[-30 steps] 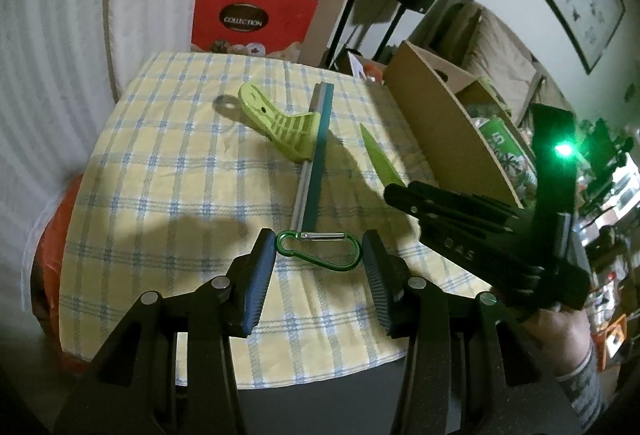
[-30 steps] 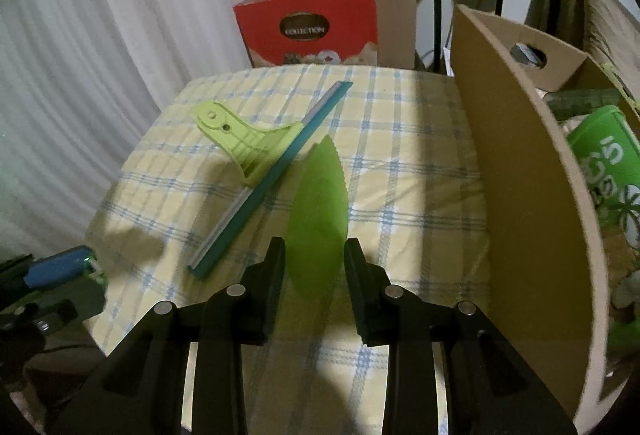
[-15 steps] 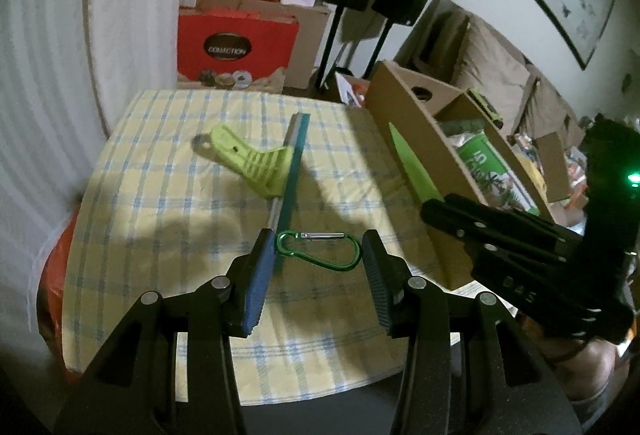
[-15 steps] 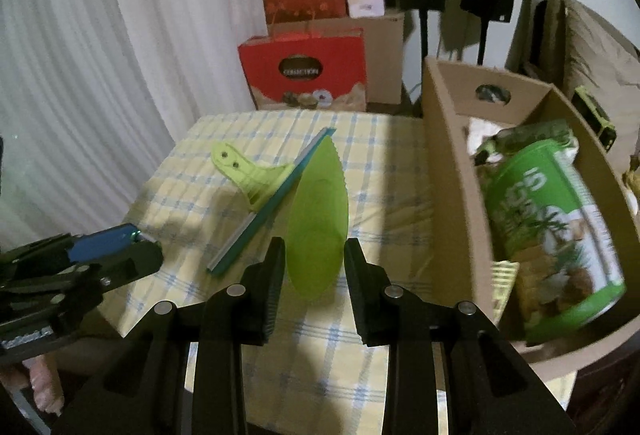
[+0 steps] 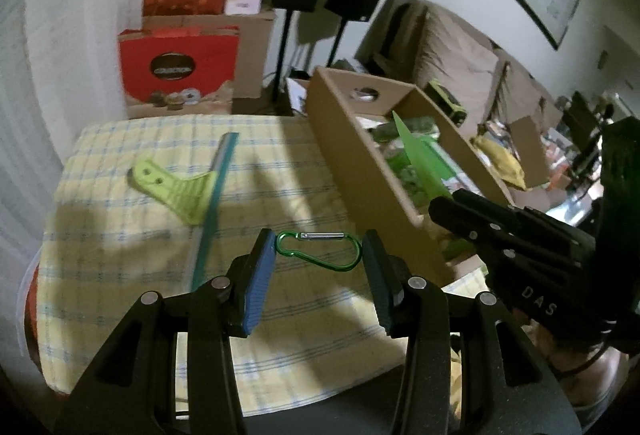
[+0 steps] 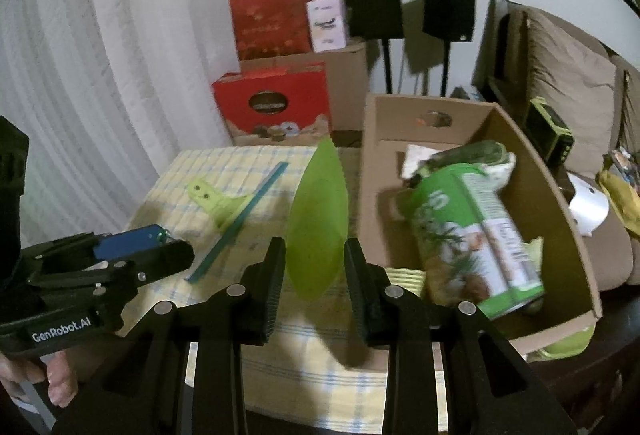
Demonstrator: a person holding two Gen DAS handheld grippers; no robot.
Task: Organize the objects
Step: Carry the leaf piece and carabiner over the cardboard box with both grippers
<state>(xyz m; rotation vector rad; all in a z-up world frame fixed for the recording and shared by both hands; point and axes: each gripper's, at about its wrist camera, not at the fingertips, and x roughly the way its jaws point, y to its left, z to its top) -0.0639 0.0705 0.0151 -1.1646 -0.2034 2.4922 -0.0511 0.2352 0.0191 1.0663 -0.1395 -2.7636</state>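
Gripping a green metal carabiner (image 5: 319, 250) in my left tongs (image 5: 319, 267), my right tongs (image 6: 315, 267) clamp a translucent green leaf-shaped plastic piece (image 6: 318, 219) beside the cardboard box (image 6: 560, 195).

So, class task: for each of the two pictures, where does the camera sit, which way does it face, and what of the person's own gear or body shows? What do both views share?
Left wrist: on the left tongs, looking down across the checked table; they grip a green carabiner; the right tongs show.
Right wrist: on the right tongs, facing the cardboard box; they grip a green leaf-shaped piece; the left tongs and fingers show.
Shared: squeegee, red box.
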